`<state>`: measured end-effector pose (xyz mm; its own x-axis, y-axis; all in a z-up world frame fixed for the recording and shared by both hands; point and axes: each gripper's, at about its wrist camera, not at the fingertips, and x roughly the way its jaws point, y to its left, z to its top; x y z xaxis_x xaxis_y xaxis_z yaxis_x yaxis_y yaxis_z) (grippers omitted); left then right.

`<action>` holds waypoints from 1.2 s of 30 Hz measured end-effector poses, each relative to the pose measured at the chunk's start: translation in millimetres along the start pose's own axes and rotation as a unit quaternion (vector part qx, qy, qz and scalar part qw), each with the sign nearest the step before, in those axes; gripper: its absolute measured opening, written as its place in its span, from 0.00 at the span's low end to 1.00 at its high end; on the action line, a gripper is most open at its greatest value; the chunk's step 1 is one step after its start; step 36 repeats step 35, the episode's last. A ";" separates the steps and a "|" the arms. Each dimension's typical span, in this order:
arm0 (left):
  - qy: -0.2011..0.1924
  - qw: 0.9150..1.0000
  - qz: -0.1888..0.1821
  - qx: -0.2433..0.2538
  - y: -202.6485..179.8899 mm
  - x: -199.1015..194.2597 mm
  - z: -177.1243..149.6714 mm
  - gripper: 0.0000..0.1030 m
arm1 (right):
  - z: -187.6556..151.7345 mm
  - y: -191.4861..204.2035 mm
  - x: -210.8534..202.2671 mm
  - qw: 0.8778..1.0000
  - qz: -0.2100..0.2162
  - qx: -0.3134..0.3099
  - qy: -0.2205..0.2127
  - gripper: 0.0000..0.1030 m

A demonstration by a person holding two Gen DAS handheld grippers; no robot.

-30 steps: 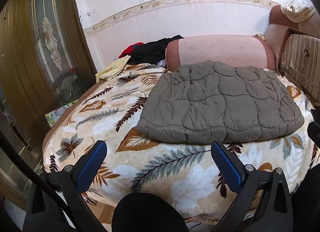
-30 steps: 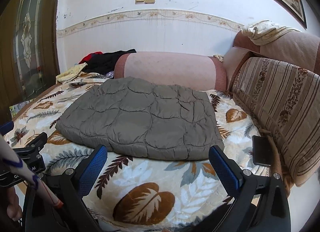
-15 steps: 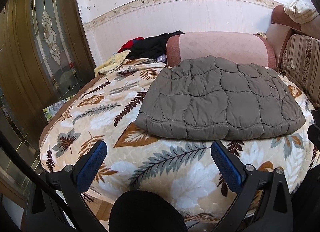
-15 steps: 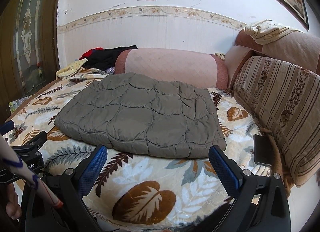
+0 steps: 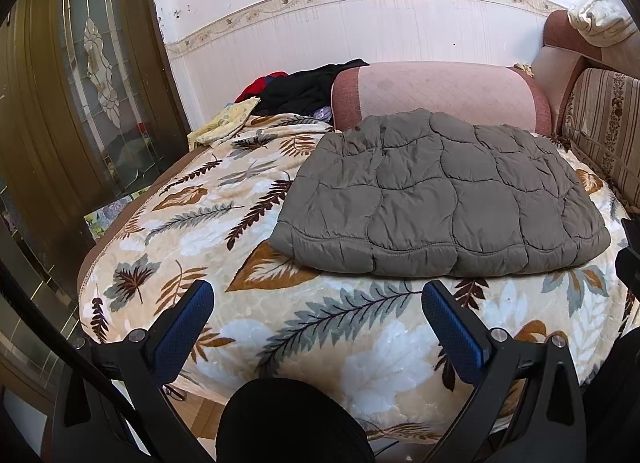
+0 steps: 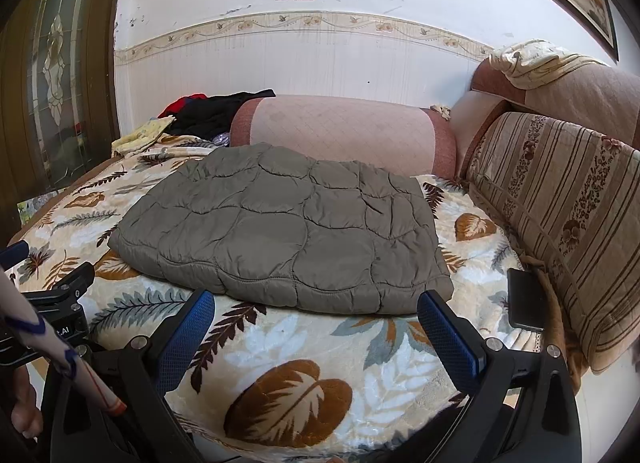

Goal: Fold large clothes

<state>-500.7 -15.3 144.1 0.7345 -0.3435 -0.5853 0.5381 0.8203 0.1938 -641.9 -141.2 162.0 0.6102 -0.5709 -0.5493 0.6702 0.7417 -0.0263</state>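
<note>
While both tools sit low at the bottom of their frames, each one is spread wide and grasps nothing: the left tool (image 5: pixel 316 303) shows its blue-padded fingers (image 5: pixel 452 327) well apart over the near edge of the bed, and the right tool (image 6: pixel 316 303) stands the same way, its blue pads (image 6: pixel 450 333) clear of any cloth. At the lower left of the right wrist view, part of the left tool and a patterned sleeve (image 6: pixel 36 337) show.

Under both tools spreads the leaf-print blanket (image 5: pixel 200 223) that covers the bed. Just beyond the fingers, in the middle of each frame, lies the grey quilted jacket (image 5: pixel 440 199), folded into a flat, roughly rectangular bundle with its stitched hem toward the cameras; neither tool touches it. At the right of the right wrist view a dark phone (image 6: pixel 524 299) rests on the blanket beside a striped cushion (image 6: pixel 560 215).

Behind the jacket, touching its far edge, lies a pink bolster (image 5: pixel 440 91). To the upper left of it sits a heap of black and red clothes (image 5: pixel 304 87) with a yellow cloth (image 5: pixel 224 123) beside it. Farther still are the white wall with a floral border (image 6: pixel 304 21) and, at far left, a wooden door with patterned glass (image 5: pixel 96 63).
</note>
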 end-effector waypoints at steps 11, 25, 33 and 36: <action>-0.001 1.000 0.003 0.001 -0.9 0.4 -0.7 1.00 | -0.1 -0.1 -2.6 1.000 -0.003 0.003 -0.001 1.00; -0.002 1.000 0.001 0.001 0.0 -0.9 -0.7 1.00 | 0.1 -0.3 -4.1 1.000 -0.005 0.004 -0.002 1.00; 0.002 1.000 0.000 -0.011 7.5 2.1 -1.3 1.00 | -0.5 -1.3 -2.8 1.000 -0.004 0.007 0.001 1.00; 0.002 1.000 0.006 -0.010 9.5 5.3 0.7 1.00 | -0.7 -2.5 -0.5 1.000 -0.004 0.008 0.003 1.00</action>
